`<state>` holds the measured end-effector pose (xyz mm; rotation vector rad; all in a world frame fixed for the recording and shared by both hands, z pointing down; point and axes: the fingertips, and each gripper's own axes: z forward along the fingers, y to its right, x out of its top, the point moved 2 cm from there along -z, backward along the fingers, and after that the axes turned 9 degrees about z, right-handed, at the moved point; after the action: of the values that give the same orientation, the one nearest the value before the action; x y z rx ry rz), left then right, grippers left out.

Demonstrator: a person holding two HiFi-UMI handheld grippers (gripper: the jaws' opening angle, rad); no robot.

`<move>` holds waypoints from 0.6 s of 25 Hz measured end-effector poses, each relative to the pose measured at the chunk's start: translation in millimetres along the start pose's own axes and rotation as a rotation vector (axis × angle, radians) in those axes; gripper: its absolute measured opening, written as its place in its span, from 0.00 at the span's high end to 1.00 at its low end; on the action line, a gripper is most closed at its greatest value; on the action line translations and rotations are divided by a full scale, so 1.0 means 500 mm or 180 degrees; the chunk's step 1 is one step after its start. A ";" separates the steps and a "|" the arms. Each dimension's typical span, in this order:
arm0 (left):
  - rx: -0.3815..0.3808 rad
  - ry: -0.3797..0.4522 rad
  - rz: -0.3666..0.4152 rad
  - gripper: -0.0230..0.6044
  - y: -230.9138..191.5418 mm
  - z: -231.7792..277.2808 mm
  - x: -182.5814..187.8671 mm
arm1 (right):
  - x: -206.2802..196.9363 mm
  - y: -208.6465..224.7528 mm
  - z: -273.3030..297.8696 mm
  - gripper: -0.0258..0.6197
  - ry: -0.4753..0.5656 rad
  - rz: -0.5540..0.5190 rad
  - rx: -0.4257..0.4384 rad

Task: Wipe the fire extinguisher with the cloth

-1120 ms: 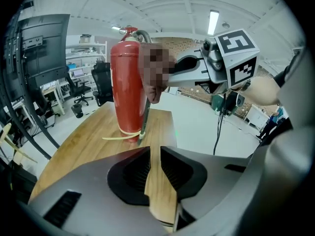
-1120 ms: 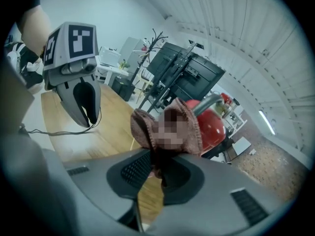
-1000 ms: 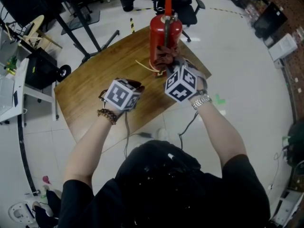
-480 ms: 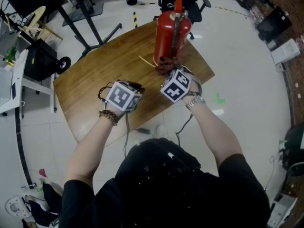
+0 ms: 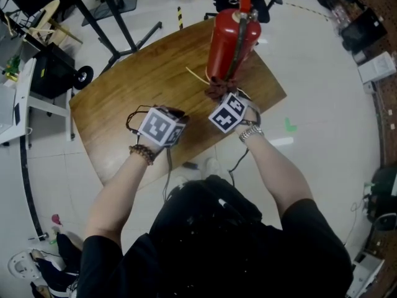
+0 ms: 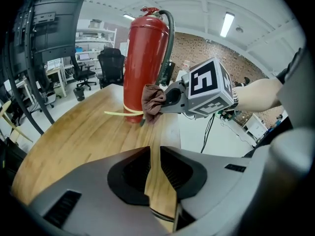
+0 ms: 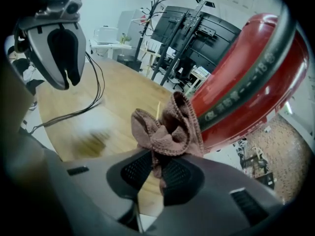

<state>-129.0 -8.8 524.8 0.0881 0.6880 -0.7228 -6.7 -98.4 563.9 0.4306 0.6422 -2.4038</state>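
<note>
Hose (image 7: pixel 252 72) print blurred, possibly digits; cloth (image 7: pixel 167 132) against fire extinguisher (image 7: pixel 256 111).

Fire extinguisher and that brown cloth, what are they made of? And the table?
The fire extinguisher looks like painted metal: smooth, glossy red, with reflections. The cloth seems soft knitted fabric, matte, with stitched edges and floppy folds. The table looks like wood or wood-look board: brown grain lines.

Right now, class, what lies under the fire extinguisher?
The fire extinguisher stands on the wooden table. A yellow strip sticks out at its base. The brown cloth in the right gripper covers part of that base.
</note>
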 end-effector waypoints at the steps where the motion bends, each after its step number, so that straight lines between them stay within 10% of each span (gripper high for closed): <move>1: -0.0005 -0.0011 -0.0007 0.87 -0.002 0.002 -0.002 | -0.003 -0.004 0.007 0.86 -0.0017 0.0008 0.0012; 15: -0.0121 -0.0157 -0.0027 0.87 0.003 0.029 -0.018 | -0.039 -0.038 0.091 0.86 -0.0190 0.0086 0.0156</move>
<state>-124.9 -7.1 541.5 0.0325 0.6551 -0.7177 -10.5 -100.5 616.9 0.3841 0.5487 -2.4014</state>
